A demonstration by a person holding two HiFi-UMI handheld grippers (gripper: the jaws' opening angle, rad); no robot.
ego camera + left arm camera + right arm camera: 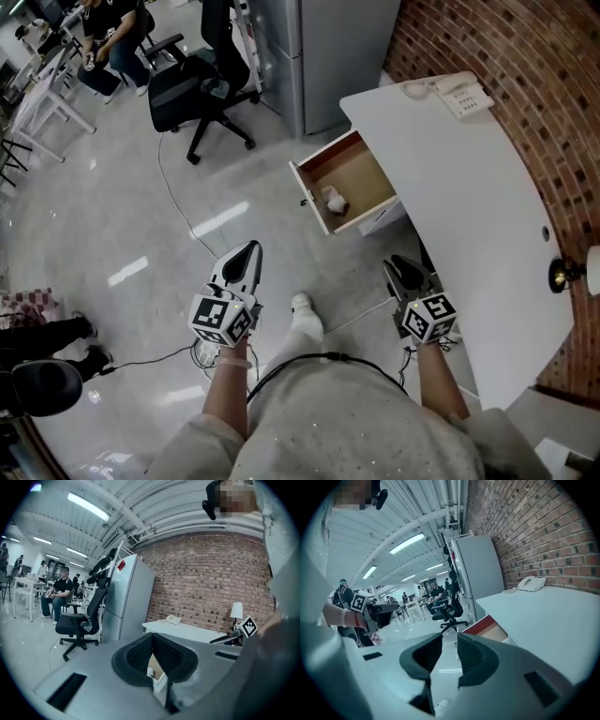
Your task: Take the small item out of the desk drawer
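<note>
The desk drawer [349, 178] stands pulled open from the white desk [469, 197], and a small white item [335, 199] lies on its wooden bottom. Both grippers hover over the floor, short of the drawer. My left gripper [248, 249] is down and left of it, with its jaw tips touching and nothing held. In the left gripper view [152, 637] the drawer [158, 666] shows beneath the tips. My right gripper [401, 266] hangs by the desk's edge below the drawer. Its jaws [449, 638] stand slightly apart and empty, with the drawer [490, 626] ahead to the right.
A black office chair [202, 89] and a tall grey cabinet [323, 52] stand beyond the drawer. A telephone [464, 94] sits on the desk's far end, and a lamp [570, 273] at its right edge. Cables [178, 202] cross the floor. A brick wall [525, 56] backs the desk.
</note>
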